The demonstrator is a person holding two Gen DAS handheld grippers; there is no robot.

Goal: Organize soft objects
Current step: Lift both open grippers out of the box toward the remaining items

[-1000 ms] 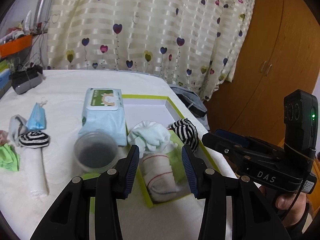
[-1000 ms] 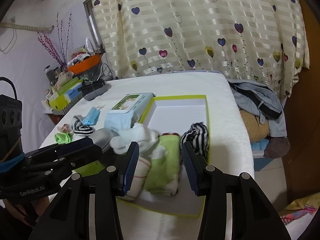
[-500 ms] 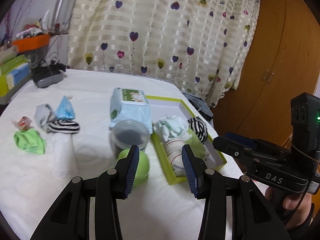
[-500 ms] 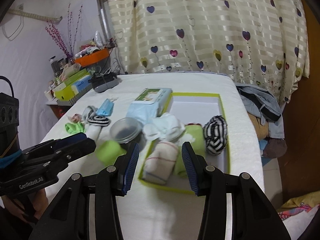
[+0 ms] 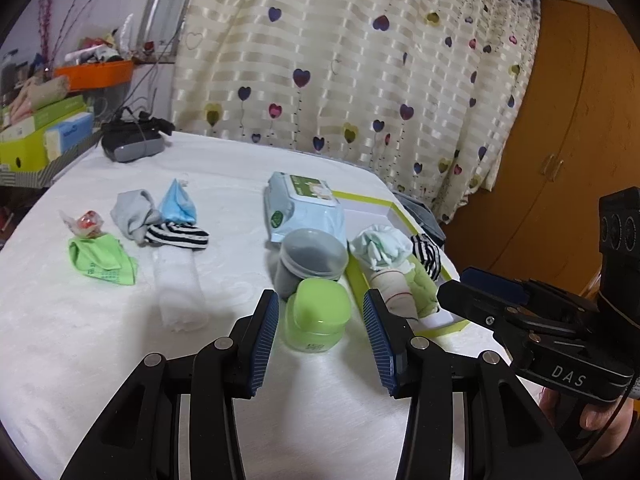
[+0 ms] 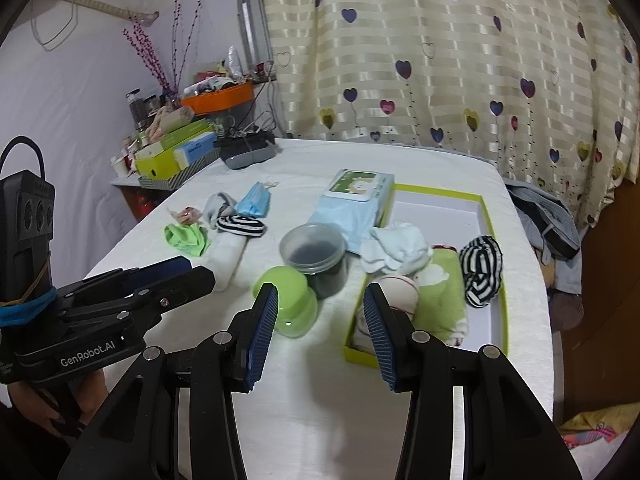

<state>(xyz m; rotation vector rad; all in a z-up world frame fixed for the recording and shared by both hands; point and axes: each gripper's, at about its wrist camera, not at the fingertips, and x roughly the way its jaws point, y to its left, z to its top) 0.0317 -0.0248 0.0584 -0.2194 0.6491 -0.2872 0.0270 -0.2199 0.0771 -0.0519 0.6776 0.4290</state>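
A green-rimmed white box (image 6: 491, 216) on the white table holds a white sock bundle (image 6: 396, 249), a green towel roll (image 6: 442, 294), a cream roll (image 6: 394, 286) and a black-and-white striped bundle (image 6: 481, 270). Loose soft items lie at the left: a green cloth (image 5: 102, 262), a grey sock (image 5: 134, 212), a blue mask (image 5: 177, 203), a striped sock (image 5: 178, 237) and a white rolled towel (image 5: 178, 284). My left gripper (image 5: 322, 334) is open and empty above the table, a green jar (image 5: 318, 314) beyond its jaws. My right gripper (image 6: 320, 330) is open and empty near the box's front corner.
A grey lidded jar (image 5: 312, 258) and a wet-wipes pack (image 5: 306, 210) stand left of the box. A wrapped candy (image 5: 84, 222) lies by the green cloth. A dark device (image 5: 132, 144) sits at the table's back. Clothes (image 6: 548, 224) lie right of the table.
Both grippers have pulled back from the box toward the table's front edge, still open. The view now takes in the green jar and the loose items at the left.
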